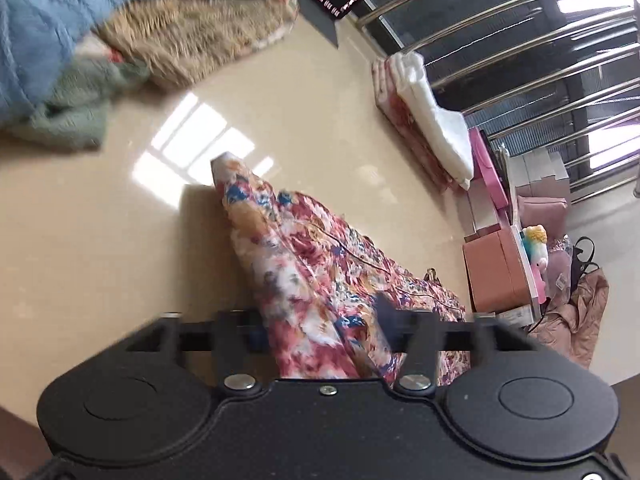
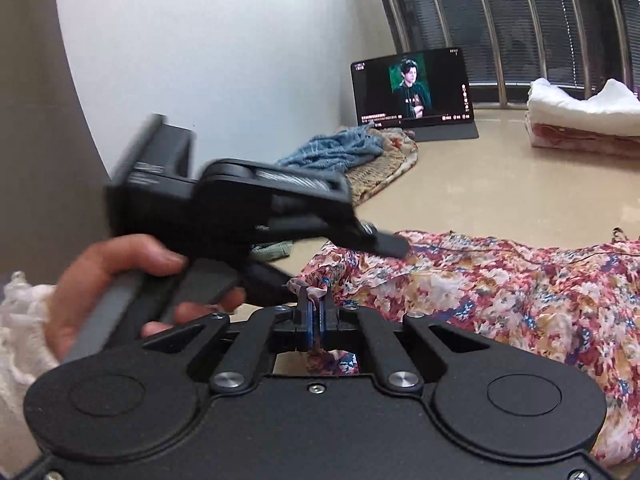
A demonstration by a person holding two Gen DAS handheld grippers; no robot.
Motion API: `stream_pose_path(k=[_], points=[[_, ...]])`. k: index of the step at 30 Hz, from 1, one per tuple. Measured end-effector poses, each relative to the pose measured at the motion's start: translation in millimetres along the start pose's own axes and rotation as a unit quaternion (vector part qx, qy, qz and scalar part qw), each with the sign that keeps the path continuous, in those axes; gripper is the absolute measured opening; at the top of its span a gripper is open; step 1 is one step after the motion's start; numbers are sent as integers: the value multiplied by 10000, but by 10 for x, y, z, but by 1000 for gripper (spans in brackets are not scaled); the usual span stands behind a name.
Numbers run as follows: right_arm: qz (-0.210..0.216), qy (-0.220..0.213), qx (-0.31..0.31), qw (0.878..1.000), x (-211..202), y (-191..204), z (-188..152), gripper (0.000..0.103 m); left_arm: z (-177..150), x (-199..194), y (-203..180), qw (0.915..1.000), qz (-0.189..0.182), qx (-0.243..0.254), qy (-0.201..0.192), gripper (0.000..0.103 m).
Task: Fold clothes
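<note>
Right tool clenched on a corner of the red floral thin-fabric garment spread on the beige glossy surface near the tablet, my left tool spread around it, folding barely begun.

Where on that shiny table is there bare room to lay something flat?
The widest bare stretch of the table runs between the floral garment, the tablet and the folded stack. Another lies between the floral garment and the heap of knitwear. It is crowded around both claws, left and right, where the cloth bunches.
</note>
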State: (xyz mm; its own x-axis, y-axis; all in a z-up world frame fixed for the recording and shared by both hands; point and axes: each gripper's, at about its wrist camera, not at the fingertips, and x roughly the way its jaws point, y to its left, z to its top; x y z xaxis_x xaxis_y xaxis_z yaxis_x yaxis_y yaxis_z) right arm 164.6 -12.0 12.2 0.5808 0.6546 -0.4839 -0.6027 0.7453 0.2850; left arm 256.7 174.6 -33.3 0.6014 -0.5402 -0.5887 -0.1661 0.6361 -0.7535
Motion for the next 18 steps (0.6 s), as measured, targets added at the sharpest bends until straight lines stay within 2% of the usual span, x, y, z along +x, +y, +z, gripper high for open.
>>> stream_pose_path(k=[1, 5, 13, 18], points=[[11, -23, -12, 10000, -27, -1, -5, 2, -4, 2, 13, 10000, -1, -20, -19, 17], [28, -41, -46, 10000, -56, 14, -3, 2, 11, -54, 54, 9999, -77, -61, -69, 8], [221, -72, -197, 9995, 72, 263, 112, 2, 152, -421, 69, 9992, 107, 188, -326, 6], [624, -164, 183, 9977, 120, 455, 230, 2, 257, -831, 29, 9967, 356, 485, -544, 6]])
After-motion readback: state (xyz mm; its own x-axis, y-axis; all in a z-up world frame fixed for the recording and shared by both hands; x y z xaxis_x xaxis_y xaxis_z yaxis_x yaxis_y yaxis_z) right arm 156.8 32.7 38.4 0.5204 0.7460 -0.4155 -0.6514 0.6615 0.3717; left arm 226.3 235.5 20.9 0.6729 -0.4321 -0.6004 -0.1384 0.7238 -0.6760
